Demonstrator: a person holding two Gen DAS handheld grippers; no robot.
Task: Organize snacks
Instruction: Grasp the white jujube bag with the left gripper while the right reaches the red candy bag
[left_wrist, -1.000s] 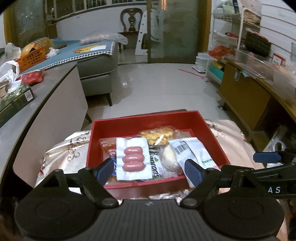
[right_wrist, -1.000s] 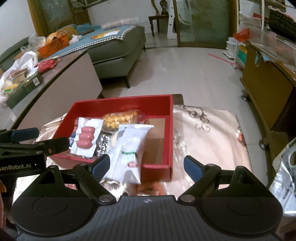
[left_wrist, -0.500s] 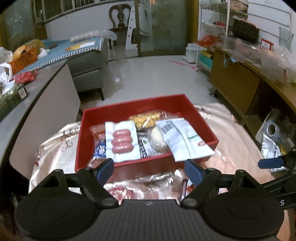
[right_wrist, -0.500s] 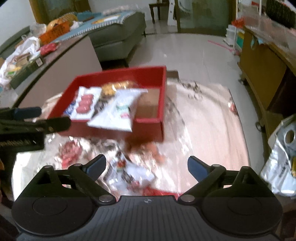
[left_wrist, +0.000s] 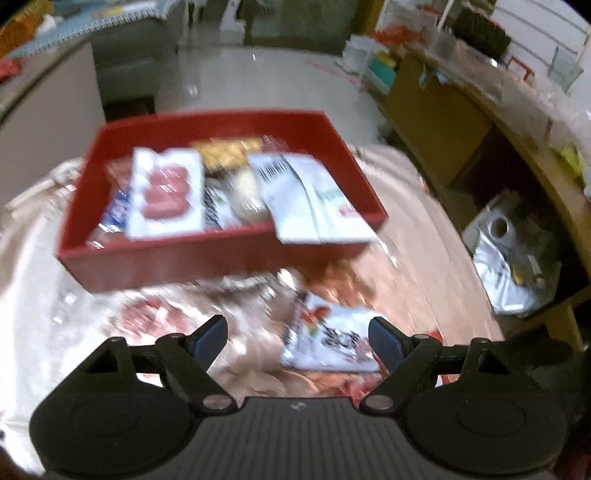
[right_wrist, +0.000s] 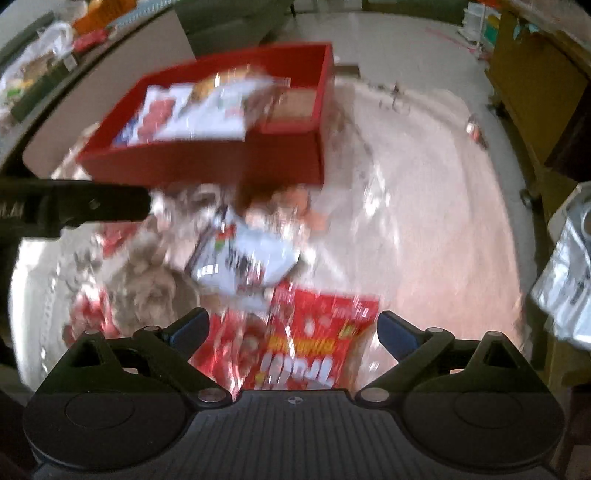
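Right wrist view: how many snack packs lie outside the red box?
2 clearly: a white pack before the red box, a red pack nearest the camera; blur may hide more.

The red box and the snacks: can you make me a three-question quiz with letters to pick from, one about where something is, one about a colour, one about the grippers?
1. Where is the sausage pack?
A. inside the red box
B. on the floor
C. on the sofa

2. What colour is the snack bag lying nearest the right hand-held gripper?
A. blue
B. red
C. green

3. How are the jaws of the left hand-held gripper?
A. shut on a bag
B. shut on the box
C. open and holding nothing

Answers:
1. A, the pack lies among the other packets between the box walls.
2. B, the bag between the right fingers in the right wrist view is red.
3. C, the left fingers stand wide apart with nothing gripped.
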